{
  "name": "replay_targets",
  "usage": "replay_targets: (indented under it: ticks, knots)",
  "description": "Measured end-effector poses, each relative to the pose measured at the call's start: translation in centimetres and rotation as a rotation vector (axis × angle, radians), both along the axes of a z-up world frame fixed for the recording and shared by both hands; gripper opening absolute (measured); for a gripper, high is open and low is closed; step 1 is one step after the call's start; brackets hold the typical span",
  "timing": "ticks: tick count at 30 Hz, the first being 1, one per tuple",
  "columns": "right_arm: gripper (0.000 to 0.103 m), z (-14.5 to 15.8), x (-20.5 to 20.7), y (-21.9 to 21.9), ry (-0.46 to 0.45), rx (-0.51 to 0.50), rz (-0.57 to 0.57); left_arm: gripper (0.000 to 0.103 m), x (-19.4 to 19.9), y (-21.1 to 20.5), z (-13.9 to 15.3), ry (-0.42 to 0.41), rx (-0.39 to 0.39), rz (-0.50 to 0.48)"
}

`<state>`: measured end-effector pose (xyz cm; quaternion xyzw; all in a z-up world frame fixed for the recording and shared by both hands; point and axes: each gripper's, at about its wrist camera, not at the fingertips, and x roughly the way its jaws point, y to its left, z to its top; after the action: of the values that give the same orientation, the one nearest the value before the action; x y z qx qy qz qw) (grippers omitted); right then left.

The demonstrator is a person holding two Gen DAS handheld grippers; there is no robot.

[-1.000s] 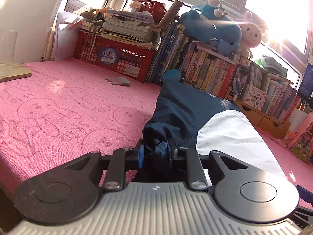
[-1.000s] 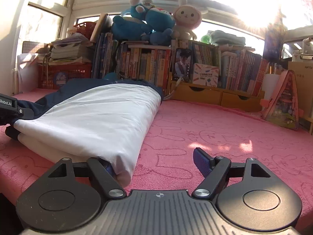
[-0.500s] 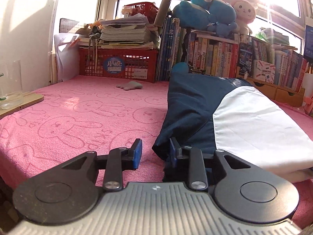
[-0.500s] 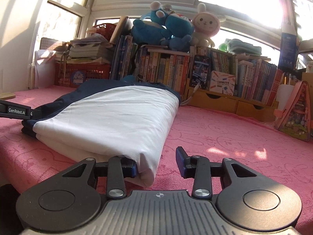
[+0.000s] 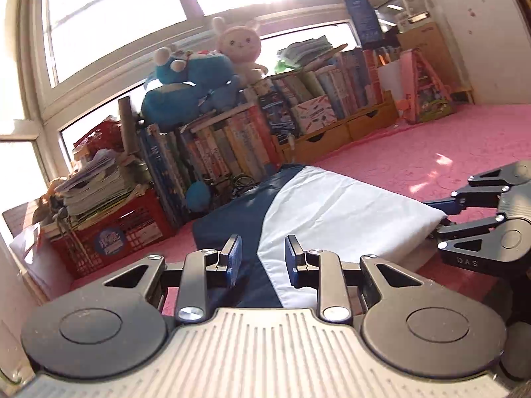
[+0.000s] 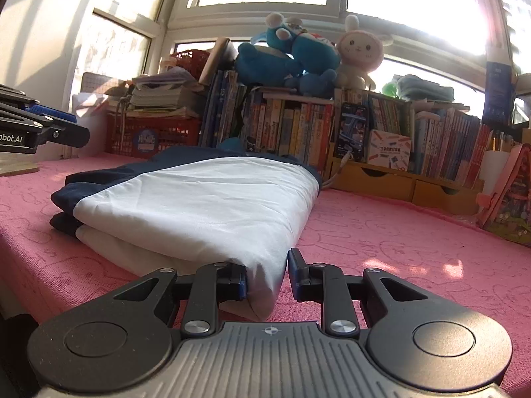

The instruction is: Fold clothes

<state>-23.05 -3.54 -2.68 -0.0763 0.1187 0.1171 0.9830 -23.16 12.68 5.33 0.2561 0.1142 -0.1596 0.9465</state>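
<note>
the left wrist view is tilted hard, so the whole room leans, and it's the only one that catches the right gripper (image 5: pixel 441 214) from the side, poking in at the near right corner of the folded garment (image 5: pixel 335 212). the right wrist view is level and shows the opposite: the left gripper (image 6: pixel 71 126) sticking in from the far left edge, up above the pink blanket (image 6: pixel 398 232) and well clear of the cloth.

right gripper (image 6: pixel 267 275) sits low, nearly flat on the blanket, jaws have just been closing and now pinch the white corner of the folded garment (image 6: pixel 199 212) between the pads. left gripper (image 5: pixel 262 260) is rolled over and raised, jaws a small gap apart with nothing in them; the navy and white cloth only shows behind the gap.

garment lies in the middle of the blanket, navy side left, white side right.

count: one garment, two grippers, one red crate (image 6: pixel 149 136) with papers on top, one long row of books (image 6: pixel 298 126), plush toys (image 6: pixel 288 56) on top of the books: a heap of blue ones i can't count, and one pink bunny.
</note>
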Motion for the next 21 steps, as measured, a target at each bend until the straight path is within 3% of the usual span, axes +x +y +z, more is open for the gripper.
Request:
replay_targets:
  ticks: [2, 5, 10, 15, 19, 21]
  knots:
    - [0.025, 0.0, -0.1, -0.1, -0.002, 0.002, 0.001, 0.028, -0.2, -2.0, -0.7, 0.025, 0.118, -0.136]
    - [0.025, -0.1, -0.1, -0.2, -0.003, 0.011, 0.000, 0.028, 0.3, -3.8, -2.2, 0.039, 0.235, -0.232]
    - [0.025, 0.1, -0.1, -0.4, 0.000, 0.039, 0.004, 0.030, 1.3, -5.4, -3.7, 0.067, 0.310, -0.324]
    - [0.025, 0.3, -0.1, -0.6, 0.005, 0.062, 0.007, 0.047, 1.3, -6.6, -4.7, 0.039, 0.383, -0.382]
    - [0.023, 0.4, -0.1, -0.6, 0.008, 0.071, 0.006, 0.045, 1.7, -7.6, -5.4, 0.002, 0.431, -0.380]
    - [0.023, 0.4, -0.1, -0.6, 0.009, 0.070, 0.004, 0.033, 1.9, -8.0, -5.4, -0.010, 0.441, -0.364]
